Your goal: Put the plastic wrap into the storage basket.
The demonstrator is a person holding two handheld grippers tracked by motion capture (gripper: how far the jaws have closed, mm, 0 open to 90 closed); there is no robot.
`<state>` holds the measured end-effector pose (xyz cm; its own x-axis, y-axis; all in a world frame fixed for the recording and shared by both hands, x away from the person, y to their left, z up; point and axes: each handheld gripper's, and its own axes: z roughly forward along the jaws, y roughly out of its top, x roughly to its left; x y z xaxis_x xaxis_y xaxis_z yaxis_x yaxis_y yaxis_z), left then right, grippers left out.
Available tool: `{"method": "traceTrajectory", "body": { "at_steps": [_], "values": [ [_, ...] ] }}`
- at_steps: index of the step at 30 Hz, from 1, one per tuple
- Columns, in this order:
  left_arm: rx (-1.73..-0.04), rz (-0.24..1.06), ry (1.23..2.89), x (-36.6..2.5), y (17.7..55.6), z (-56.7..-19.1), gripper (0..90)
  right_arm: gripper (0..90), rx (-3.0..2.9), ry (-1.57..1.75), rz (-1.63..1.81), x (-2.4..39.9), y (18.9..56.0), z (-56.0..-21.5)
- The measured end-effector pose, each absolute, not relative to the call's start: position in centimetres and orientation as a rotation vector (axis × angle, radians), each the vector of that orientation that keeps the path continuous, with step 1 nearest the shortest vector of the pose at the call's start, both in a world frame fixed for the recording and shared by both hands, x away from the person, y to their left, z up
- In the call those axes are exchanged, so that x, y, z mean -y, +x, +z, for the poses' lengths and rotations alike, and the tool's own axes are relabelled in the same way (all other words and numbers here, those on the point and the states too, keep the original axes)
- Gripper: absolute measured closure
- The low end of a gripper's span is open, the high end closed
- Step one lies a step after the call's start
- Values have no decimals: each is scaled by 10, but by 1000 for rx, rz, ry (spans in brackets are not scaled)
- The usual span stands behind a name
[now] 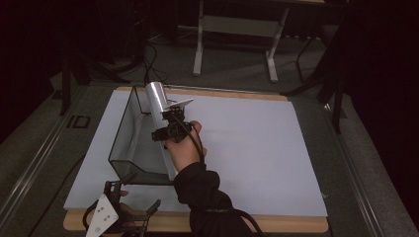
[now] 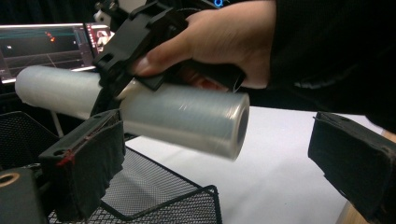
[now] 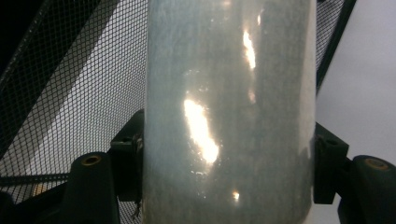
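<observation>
While over the mesh basket (image 1: 129, 143), the film roll (image 3: 229, 112) sits clamped between right gripper (image 3: 229, 163) jaws.

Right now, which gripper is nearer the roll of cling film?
Right. The right gripper is clamped around the roll above the mesh basket; the left gripper sits open at the table's near edge, off it.

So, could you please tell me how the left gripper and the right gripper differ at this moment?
The right gripper is shut on the roll of plastic wrap, held above the wire mesh basket; the left gripper is open, holding nothing. The right is raised mid-table; the left sits low at the near edge. Both are hand-held.
</observation>
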<state>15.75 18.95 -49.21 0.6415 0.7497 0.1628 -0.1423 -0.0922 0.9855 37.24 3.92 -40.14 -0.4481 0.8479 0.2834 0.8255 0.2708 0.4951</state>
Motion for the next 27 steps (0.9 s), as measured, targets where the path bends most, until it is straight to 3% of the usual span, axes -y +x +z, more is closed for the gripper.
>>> {"method": "traceTrajectory", "body": {
  "at_steps": [17, 27],
  "values": [
    [-527, 804, 1469, -192, 157, -491, 45, 323, -2512, 1567, 728, -81, 372, -426],
    [-518, 798, 1470, -193, 157, -490, 45, 321, -2545, 1584, 670, -85, 380, -429]
  ]
}}
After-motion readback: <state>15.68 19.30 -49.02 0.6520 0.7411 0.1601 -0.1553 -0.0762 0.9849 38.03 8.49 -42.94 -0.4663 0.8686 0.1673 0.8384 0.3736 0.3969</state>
